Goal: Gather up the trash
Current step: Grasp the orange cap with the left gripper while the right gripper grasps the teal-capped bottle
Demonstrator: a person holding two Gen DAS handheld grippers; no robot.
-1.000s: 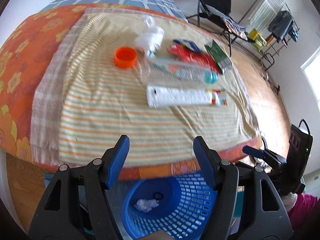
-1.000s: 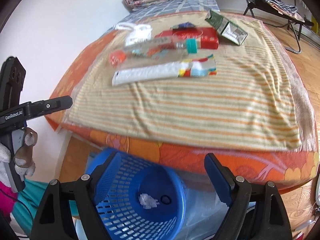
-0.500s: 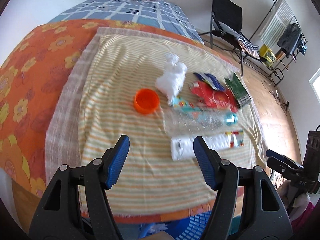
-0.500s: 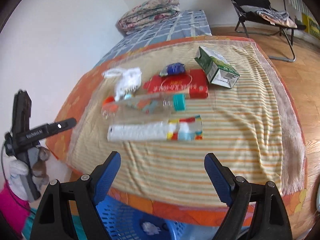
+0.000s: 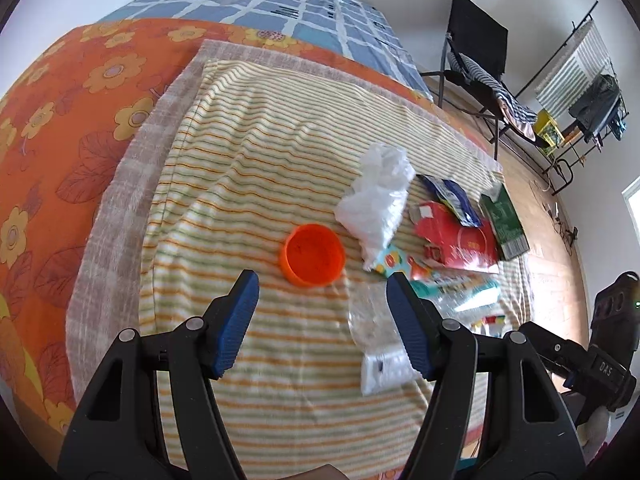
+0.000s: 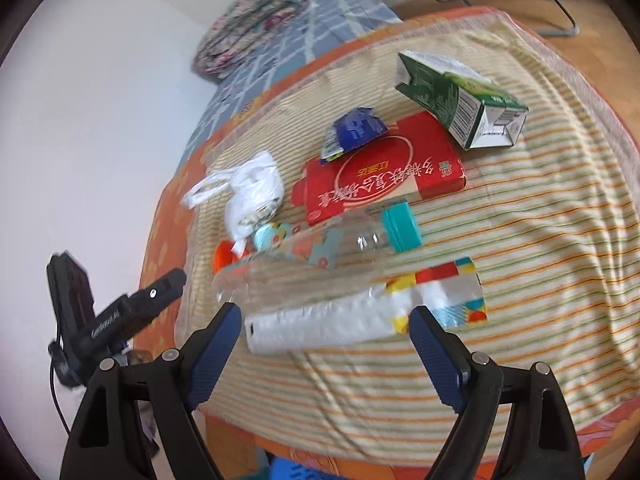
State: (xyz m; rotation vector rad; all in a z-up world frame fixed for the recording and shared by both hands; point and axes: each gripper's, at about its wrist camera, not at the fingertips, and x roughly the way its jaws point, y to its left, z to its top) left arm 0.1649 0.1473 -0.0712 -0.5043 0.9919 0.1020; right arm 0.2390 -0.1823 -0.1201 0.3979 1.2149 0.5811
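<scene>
The left gripper [image 5: 322, 304] hangs over the striped cloth [image 5: 248, 184] with its fingers [image 5: 236, 322] spread wide and nothing between them. Just beyond its tips, between the two fingers in the left wrist view, lies the orange cap [image 5: 313, 255], open side up on the cloth. The right gripper [image 6: 324, 344] also has its fingers [image 6: 214, 354] spread apart and empty. Directly ahead of its tips lies the white tube [image 6: 360, 312] with a multicoloured end, lengthwise across the cloth. Touching its far side is the clear plastic bottle [image 6: 316, 258], on its side, with a teal cap [image 6: 401, 229] pointing right in the right wrist view. Beyond the bottle, the crumpled white plastic bag [image 6: 250, 192] sits at the left, just beside the orange cap, and the flat red box [image 6: 380, 172] lies at the centre. The blue wrapper [image 6: 352, 130] rests on the far-left corner of the red box. The green carton [image 6: 456, 100] lies on its side beyond the red box to the right, its open end facing the near side. All items rest on the striped cloth, which covers an orange floral sheet [image 5: 60, 128] on the bed. A blue basket [image 6: 294, 472] edge shows below the near edge of the bed in the right wrist view. Folded bedding [image 6: 252, 24] is stacked at the far end.
</scene>
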